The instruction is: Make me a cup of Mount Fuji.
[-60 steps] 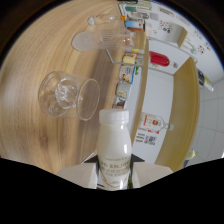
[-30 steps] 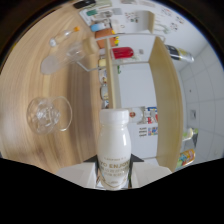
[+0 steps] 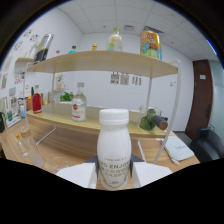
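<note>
White milk bottle (image 3: 114, 148), just one, clamped upright between the jaws.

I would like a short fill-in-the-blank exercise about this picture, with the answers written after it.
1. The gripper holds a white bottle with a ____ cap.
2. Its jaws are ____ on the bottle.
3. The yellow carton stands on the ____ shelf.
4. The clear bottle with a red label stands on the ____ shelf.

Missing words: white; shut; top; lower
</note>
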Demonstrator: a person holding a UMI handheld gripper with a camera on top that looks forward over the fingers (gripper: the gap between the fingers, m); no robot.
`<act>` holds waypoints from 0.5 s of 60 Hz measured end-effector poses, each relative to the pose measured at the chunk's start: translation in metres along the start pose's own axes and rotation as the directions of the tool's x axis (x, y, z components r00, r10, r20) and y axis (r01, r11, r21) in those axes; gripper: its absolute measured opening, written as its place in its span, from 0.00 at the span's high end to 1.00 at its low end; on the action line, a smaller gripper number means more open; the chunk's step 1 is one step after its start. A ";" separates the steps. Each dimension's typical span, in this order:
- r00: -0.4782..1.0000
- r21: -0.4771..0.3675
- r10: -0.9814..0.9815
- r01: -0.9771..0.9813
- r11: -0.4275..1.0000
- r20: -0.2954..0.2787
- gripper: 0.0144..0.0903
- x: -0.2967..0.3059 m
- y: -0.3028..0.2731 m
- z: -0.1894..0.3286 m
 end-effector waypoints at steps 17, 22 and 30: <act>0.993 -0.139 0.111 -0.105 0.985 0.030 0.55 -0.008 0.069 0.033; 0.994 -0.154 0.102 -0.094 0.984 0.043 0.55 -0.012 0.071 0.035; 0.994 -0.166 0.104 -0.096 0.981 0.040 0.53 -0.012 0.073 0.031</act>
